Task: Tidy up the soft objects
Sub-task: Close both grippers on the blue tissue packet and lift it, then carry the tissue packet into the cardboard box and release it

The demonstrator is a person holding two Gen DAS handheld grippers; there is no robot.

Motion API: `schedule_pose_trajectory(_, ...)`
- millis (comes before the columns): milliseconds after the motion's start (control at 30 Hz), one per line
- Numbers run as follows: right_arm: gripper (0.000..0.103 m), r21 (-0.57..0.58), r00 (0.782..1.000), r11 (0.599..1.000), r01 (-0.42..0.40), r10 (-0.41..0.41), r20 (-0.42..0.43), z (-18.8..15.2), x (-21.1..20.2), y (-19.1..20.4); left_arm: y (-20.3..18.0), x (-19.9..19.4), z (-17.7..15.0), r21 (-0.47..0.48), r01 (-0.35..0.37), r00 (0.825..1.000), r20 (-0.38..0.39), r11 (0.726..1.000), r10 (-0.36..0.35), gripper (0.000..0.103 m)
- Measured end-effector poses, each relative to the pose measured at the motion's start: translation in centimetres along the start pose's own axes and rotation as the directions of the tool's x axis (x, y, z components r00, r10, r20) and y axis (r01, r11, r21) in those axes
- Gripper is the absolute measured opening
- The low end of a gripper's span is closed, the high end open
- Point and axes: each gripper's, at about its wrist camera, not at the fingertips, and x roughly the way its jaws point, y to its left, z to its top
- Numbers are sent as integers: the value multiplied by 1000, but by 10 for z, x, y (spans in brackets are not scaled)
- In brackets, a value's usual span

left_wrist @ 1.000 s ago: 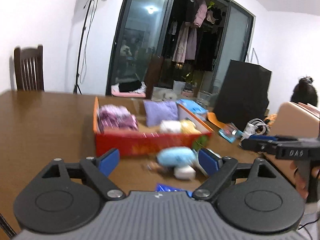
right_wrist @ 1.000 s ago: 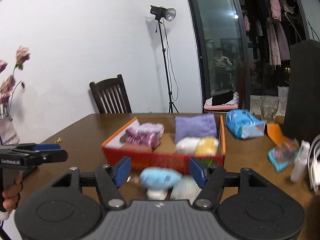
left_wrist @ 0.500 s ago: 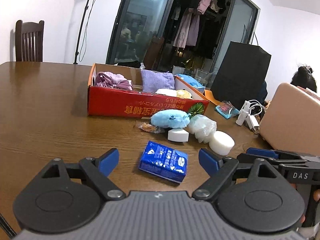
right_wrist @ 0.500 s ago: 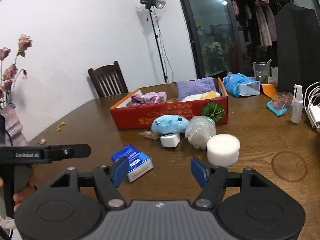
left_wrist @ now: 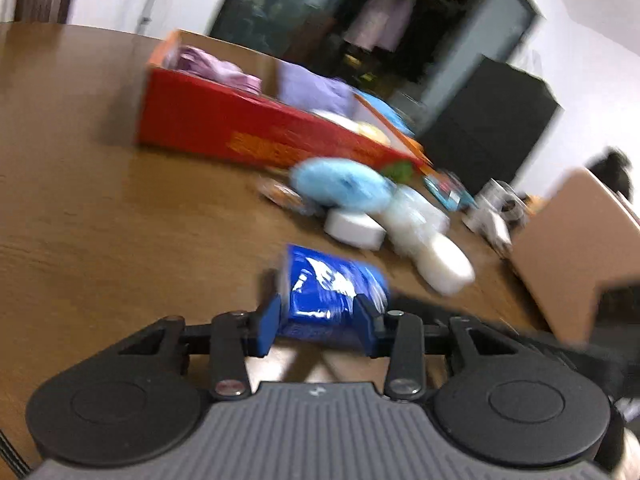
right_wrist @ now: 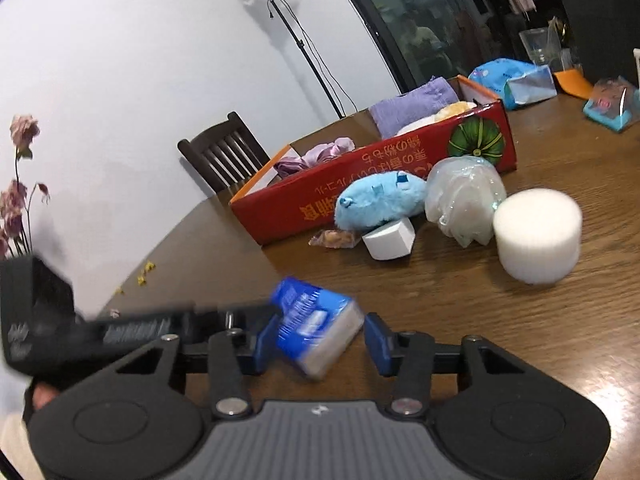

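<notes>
Our left claw (left_wrist: 318,326) pinches the blue tissue pack (left_wrist: 334,292) between its blue pads, just above the desk (left_wrist: 100,220). Our right claw (right_wrist: 318,342) stands parted, holding nothing, with the pack (right_wrist: 316,330) between its fingers. At 1 o'clock sit the blue plush (right_wrist: 380,204), white sponge (right_wrist: 536,236) and red box (right_wrist: 360,196)

a glossy blue plastic-wrapped tissue pack (left_wrist: 334,292) is seen over a smooth, grained wooden table (right_wrist: 520,332). a fluffy blue plush toy (right_wrist: 380,200), a matt white foam cylinder (right_wrist: 538,236), crinkled clear plastic wrap (right_wrist: 464,196) and a printed red cardboard box (right_wrist: 360,188) with soft cloth (right_wrist: 412,110) are shown.
</notes>
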Motion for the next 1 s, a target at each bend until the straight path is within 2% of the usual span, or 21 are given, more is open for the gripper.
schedule_pose_trajectory(100,36,-11,1000,1000,22,-23,-11,3,7,-2,-3,-7,-2,1,35,999,15,999,-35,39)
schedule_pose_trajectory(200,35,-3,1000,1000,22,-22,-18,6,11,-5,6,-4,5,-17,8,999,32,1000,-7,40)
schedule_pose_trajectory(300,34,-11,999,1000,28,-29,-22,9,15,-6,16,6,8,-57,0,1000,5,998,0,39)
schedule_pose_trajectory(400,26,-15,999,999,33,-34,-24,9,18,-7,18,9,6,-66,45,999,-2,997,-46,28)
schedule_pose_trajectory(467,19,-26,999,999,43,-44,-14,10,16,-6,16,9,7,-55,39,999,7,998,-38,26)
schedule_pose_trajectory(533,16,-34,999,998,48,-48,13,13,11,-4,10,4,12,-35,36,999,36,999,-34,25)
schedule_pose_trajectory(600,15,-49,998,998,37,-35,49,22,2,2,-1,-8,25,13,37,994,106,999,-39,25)
schedule_pose_trajectory(667,15,-91,995,996,22,-13,103,39,-6,11,-10,-16,49,69,34,980,191,997,-47,25)
schedule_pose_trajectory(733,15,-152,989,988,-3,25,143,72,-5,19,-12,-14,87,105,20,972,232,994,-44,25)
schedule_pose_trajectory(833,15,-231,985,972,-29,67,161,138,22,23,-11,6,154,161,-38,962,274,986,-8,25)
schedule_pose_trajectory(900,15,-233,988,972,-40,73,138,183,54,18,-1,33,199,155,-58,969,247,986,18,25)
schedule_pose_trajectory(933,15,-216,989,976,-35,65,136,203,72,14,8,50,221,123,-67,972,231,990,38,25)
schedule_pose_trajectory(1000,15,-178,993,984,-31,50,103,240,115,2,21,81,251,99,-95,979,189,991,75,25)
